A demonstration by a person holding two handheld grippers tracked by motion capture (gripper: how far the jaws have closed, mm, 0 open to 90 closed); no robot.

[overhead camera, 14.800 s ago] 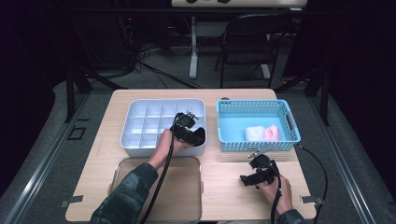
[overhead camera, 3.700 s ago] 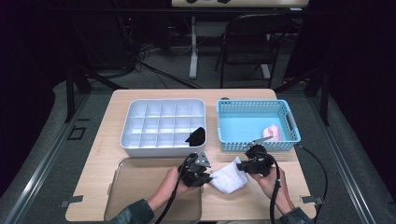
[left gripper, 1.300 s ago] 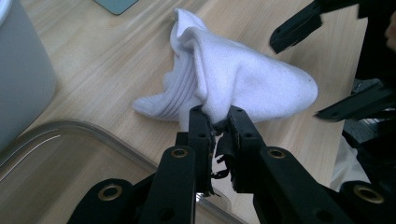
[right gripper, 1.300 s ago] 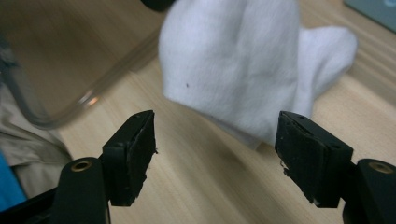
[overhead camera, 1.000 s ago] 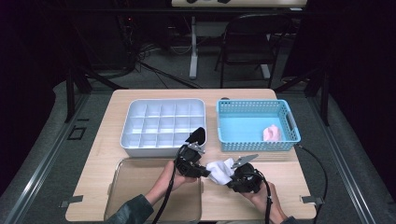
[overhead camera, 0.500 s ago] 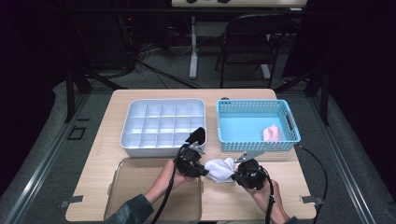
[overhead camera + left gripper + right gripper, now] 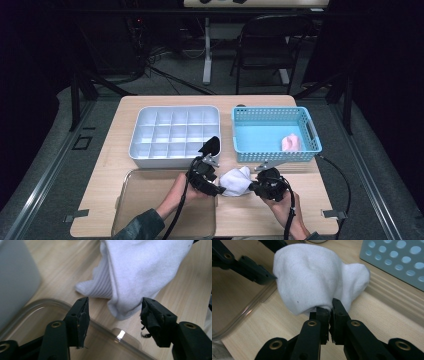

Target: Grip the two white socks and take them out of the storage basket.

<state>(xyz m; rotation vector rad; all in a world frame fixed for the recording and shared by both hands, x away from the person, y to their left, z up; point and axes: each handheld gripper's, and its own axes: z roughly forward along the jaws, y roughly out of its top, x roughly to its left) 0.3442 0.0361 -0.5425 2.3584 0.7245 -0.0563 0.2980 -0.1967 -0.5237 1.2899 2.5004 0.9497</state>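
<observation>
A white sock (image 7: 236, 181) lies bunched on the table's front middle, between my two grippers. My right gripper (image 7: 254, 187) is shut on the sock's edge; in the right gripper view the pads pinch the white cloth (image 7: 312, 277) at the gripper's tip (image 7: 329, 303). My left gripper (image 7: 216, 189) sits just left of the sock. Its jaws have just been opening and now stand apart (image 7: 115, 300). The sock's hanging end (image 7: 140, 272) lies just beyond them, with neither pad pressing on it.
A grey compartment box (image 7: 172, 108) stands at the back left with a black item (image 7: 212, 146) at its near right corner. A blue basket (image 7: 277, 150) at the back right holds a pink piece (image 7: 291, 142). A clear shallow tray (image 7: 150, 200) lies at the front left.
My left gripper's jaws have spread apart and let go of the sock. The right gripper keeps its hold, and both hands stay nearly where they were.
</observation>
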